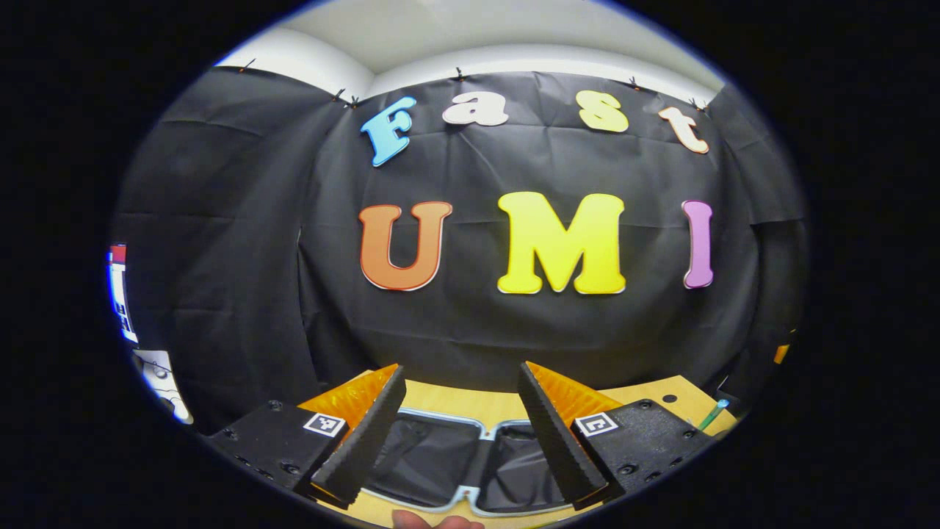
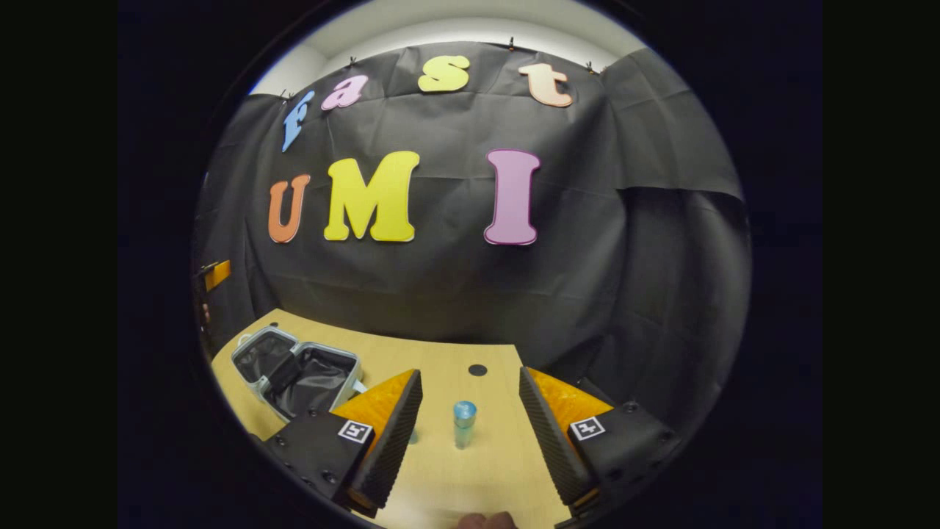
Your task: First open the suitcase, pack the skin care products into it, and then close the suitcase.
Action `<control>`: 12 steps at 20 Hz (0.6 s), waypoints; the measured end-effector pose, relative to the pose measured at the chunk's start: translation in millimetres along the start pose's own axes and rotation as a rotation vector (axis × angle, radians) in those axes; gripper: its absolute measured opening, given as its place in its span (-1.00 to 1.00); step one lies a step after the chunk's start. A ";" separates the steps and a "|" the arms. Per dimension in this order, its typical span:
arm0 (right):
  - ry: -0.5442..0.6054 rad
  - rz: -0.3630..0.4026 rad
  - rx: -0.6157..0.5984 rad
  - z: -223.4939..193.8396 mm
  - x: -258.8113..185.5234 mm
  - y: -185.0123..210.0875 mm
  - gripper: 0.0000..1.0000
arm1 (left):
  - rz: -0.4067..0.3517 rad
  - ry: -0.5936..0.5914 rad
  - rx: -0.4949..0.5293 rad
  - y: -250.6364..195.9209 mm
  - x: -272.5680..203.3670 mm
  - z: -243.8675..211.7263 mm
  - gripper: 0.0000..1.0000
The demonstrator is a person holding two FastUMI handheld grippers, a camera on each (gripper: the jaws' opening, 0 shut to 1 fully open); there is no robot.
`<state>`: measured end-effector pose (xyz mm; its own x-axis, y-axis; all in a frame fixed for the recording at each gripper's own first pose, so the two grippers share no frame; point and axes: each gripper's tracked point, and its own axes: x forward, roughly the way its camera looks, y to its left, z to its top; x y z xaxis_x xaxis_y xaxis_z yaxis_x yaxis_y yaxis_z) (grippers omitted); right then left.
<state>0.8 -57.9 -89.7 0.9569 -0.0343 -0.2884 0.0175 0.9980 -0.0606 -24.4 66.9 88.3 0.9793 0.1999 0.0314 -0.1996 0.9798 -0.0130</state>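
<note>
The suitcase (image 1: pixel 470 430) lies open on the wooden table, its two halves lined in black and framed by a silver rim; it sits just below and between the fingers of my left gripper (image 1: pixel 463 382), which stands open and holds nothing. In the right gripper view the same suitcase (image 2: pixel 297 371) lies flat at the left of the table. A small clear bottle with a blue cap (image 2: pixel 463 425) stands upright on the table, ahead of and between the fingers of my right gripper (image 2: pixel 470 389), which is open and apart from the bottle.
A thin green-tipped stick (image 1: pixel 712 415) lies near the table's right edge in the left gripper view. A round dark hole (image 2: pixel 477 369) marks the wooden table (image 2: pixel 440 353) behind the bottle. A fingertip shows at the bottom of each view.
</note>
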 end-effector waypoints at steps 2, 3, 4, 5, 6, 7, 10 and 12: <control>0.001 -0.003 0.007 -5.7 -3.3 -15.9 0.56 | -0.042 0.020 -0.024 -50.2 -12.9 -13.4 0.75; 0.002 -0.004 0.015 -8.2 -5.0 -23.3 0.58 | -0.070 0.036 -0.023 -73.4 -17.8 -24.1 0.94; 0.000 -0.002 0.020 -11.0 -7.6 -30.3 0.58 | -0.100 0.048 -0.020 -95.1 -23.4 -31.4 0.94; -0.003 -0.004 0.018 -13.8 -8.8 -37.2 0.58 | -0.128 0.057 -0.008 -116.1 -29.4 -38.0 0.95; -0.004 -0.008 0.011 -17.3 -10.3 -44.6 0.58 | -0.154 0.072 0.003 -134.0 -34.0 -44.2 0.95; -0.002 -0.013 0.010 -20.7 -11.1 -52.1 0.58 | -0.185 0.102 0.021 -151.9 -38.4 -55.8 0.95; 0.039 -0.022 0.001 -38.7 -13.4 -71.4 0.58 | -0.309 0.192 0.054 -210.3 -54.0 -88.3 0.95; 0.056 -0.026 -0.008 -45.5 -13.1 -83.9 0.58 | -0.378 0.253 0.085 -243.3 -63.4 -119.7 0.95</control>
<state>-26.4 -143.6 -124.3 0.9385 -0.0629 -0.3396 0.0390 0.9963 -0.0766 -34.0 -185.0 -30.2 0.9591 -0.1690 -0.2272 0.1813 0.9828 0.0343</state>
